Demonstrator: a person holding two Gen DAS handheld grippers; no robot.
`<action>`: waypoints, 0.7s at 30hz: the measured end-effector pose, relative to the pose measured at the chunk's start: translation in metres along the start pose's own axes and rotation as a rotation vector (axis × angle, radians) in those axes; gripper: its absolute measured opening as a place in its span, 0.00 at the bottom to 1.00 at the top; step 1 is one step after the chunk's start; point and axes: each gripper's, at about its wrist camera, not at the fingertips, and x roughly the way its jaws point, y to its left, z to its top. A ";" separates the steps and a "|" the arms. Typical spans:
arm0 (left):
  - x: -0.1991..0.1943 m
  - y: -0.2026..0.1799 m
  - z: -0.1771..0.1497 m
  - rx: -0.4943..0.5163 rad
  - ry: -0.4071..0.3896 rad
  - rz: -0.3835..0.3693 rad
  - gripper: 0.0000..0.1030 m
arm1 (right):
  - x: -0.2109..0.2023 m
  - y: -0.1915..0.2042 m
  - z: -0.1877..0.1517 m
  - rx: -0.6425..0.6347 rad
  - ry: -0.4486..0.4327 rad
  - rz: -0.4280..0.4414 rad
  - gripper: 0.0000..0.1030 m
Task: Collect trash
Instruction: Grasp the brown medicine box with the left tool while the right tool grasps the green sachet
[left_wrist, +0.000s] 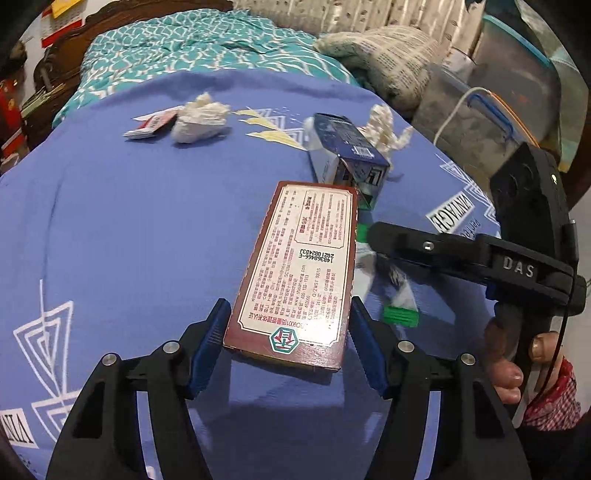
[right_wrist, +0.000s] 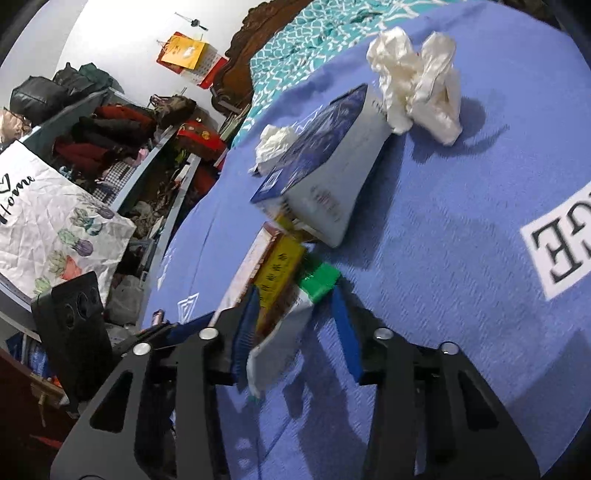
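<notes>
My left gripper (left_wrist: 288, 332) is shut on a flat red-bordered carton (left_wrist: 299, 266) and holds it just above the blue bedspread (left_wrist: 129, 240). My right gripper (right_wrist: 295, 325) is open, its pads either side of a white tube with a green cap (right_wrist: 295, 314), which lies on the bedspread (right_wrist: 461, 258); the tube also shows in the left wrist view (left_wrist: 400, 314). The carton's yellow side (right_wrist: 277, 273) shows beside the tube. Beyond lie a blue-and-white box (left_wrist: 343, 147) (right_wrist: 325, 173), crumpled white tissues (left_wrist: 199, 118) (right_wrist: 417, 81) and a small red packet (left_wrist: 151, 125).
A teal patterned quilt (left_wrist: 177, 48) and a pillow (left_wrist: 384, 59) lie at the head of the bed. Clear storage bins (left_wrist: 498, 103) stand to the right. Cluttered shelves with clothes (right_wrist: 110, 140) and a printed white bag (right_wrist: 48, 221) stand left of the bed.
</notes>
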 end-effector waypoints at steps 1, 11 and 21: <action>0.001 -0.001 -0.001 -0.002 0.004 -0.004 0.58 | 0.001 -0.001 -0.001 0.014 0.011 0.021 0.34; -0.004 0.020 -0.005 -0.098 0.037 -0.163 0.56 | -0.006 -0.009 -0.002 0.051 -0.026 0.049 0.08; -0.026 -0.001 -0.020 0.003 0.023 -0.215 0.56 | -0.053 -0.041 -0.024 0.089 -0.061 0.036 0.07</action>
